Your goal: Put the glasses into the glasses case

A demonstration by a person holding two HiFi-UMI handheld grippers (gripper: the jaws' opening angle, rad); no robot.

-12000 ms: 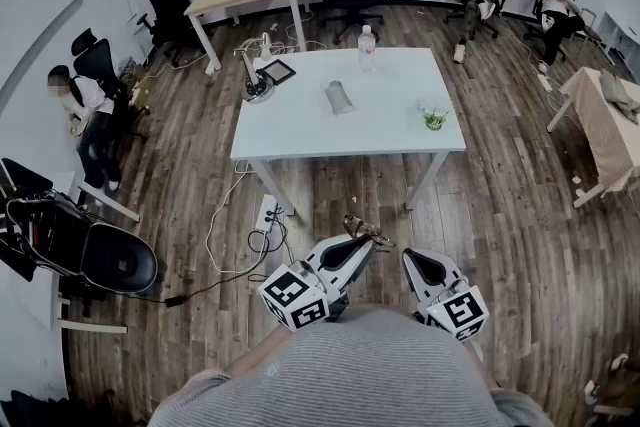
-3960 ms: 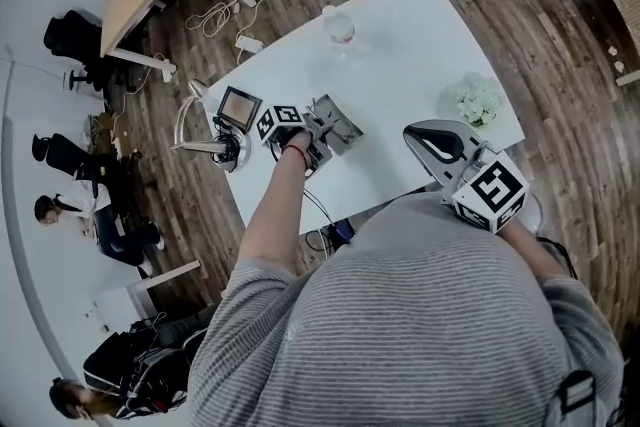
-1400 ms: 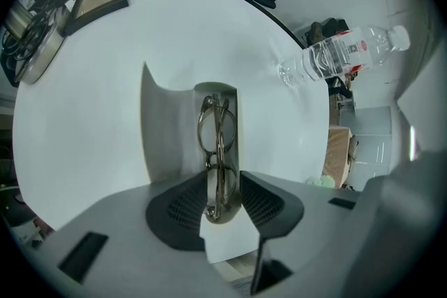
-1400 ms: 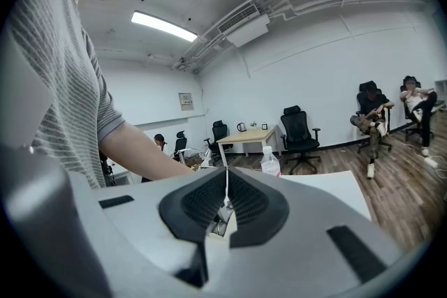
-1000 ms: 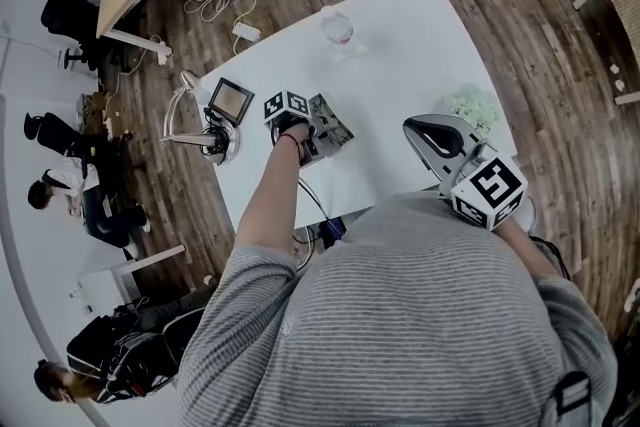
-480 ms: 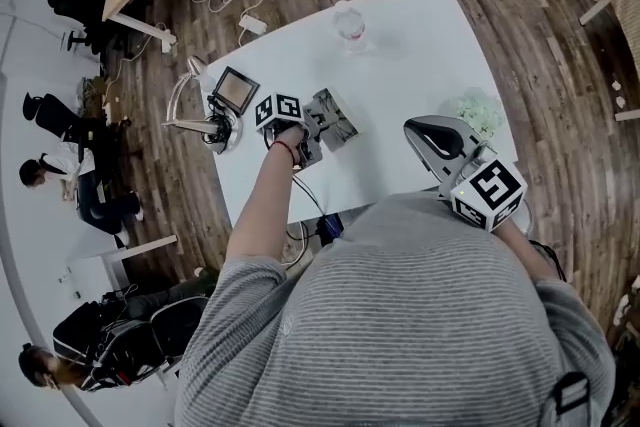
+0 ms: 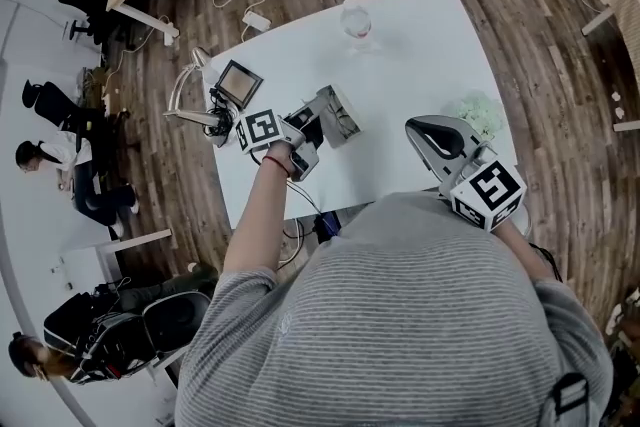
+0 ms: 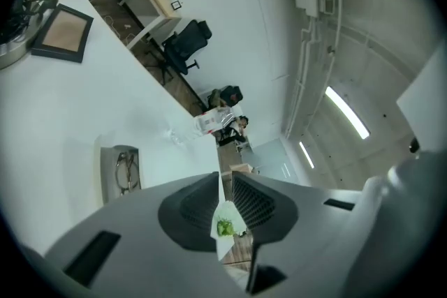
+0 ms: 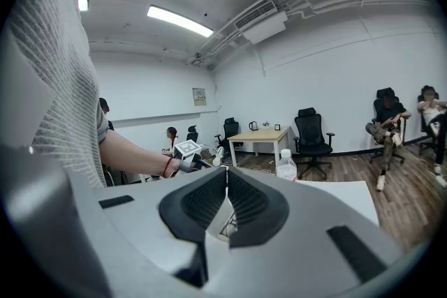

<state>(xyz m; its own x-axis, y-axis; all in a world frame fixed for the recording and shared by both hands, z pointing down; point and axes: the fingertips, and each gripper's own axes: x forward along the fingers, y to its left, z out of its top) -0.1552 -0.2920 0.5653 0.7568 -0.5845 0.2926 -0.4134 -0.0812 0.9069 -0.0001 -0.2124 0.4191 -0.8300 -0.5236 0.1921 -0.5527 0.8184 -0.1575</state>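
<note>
The glasses lie inside the open grey glasses case on the white table. In the head view the case sits near the table's left part. My left gripper hangs above the table just left of the case, apart from it. Its jaws are closing, with a narrow gap and nothing between them. My right gripper is held near my body at the table's near edge. Its fingertips meet, and it holds nothing.
A water bottle stands at the table's far side and a small green plant at its right edge. A desk lamp and a framed tablet occupy the left end. Office chairs, a wooden desk and seated people surround the table.
My left gripper has lifted away from the case and drawn back to the left, leaving the glasses inside. Its jaws have narrowed. The right gripper has stayed put.
</note>
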